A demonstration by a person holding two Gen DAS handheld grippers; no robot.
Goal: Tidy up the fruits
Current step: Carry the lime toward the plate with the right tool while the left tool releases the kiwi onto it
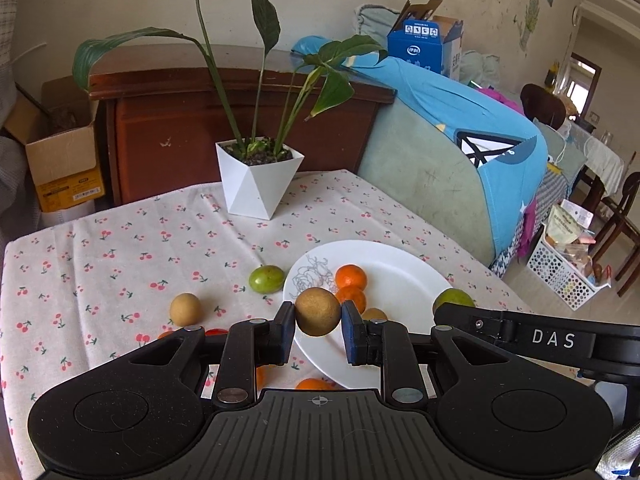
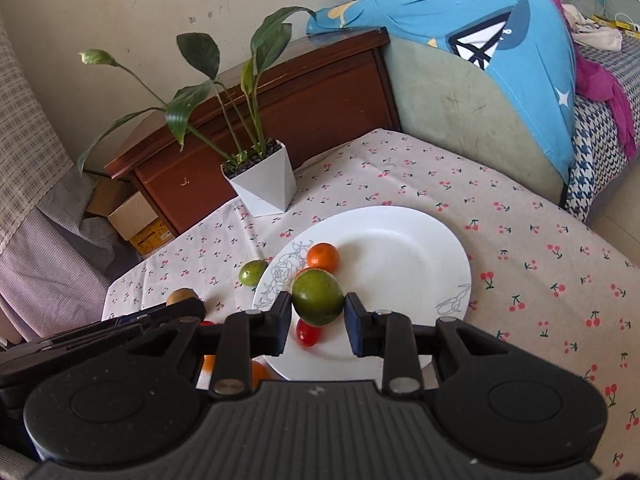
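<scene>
My left gripper [image 1: 318, 320] is shut on a brown round fruit [image 1: 318, 311] and holds it above the near rim of the white plate [image 1: 400, 280]. My right gripper [image 2: 317, 310] is shut on a green fruit [image 2: 318, 297] above the same plate [image 2: 400, 256]. On the plate lie two oranges [image 1: 351, 277], a small brown fruit [image 1: 374, 314] and a red tomato [image 2: 308, 333]. Another green fruit [image 1: 266, 279] and a brown fruit [image 1: 185, 309] lie on the cloth left of the plate. An orange [image 1: 314, 384] lies near the plate's front rim.
A white pot with a leafy plant [image 1: 258, 178] stands at the back of the cherry-print tablecloth [image 1: 100, 264]. A wooden cabinet [image 1: 200, 120] is behind it. A sofa with a blue cover [image 1: 460, 152] borders the table on the right.
</scene>
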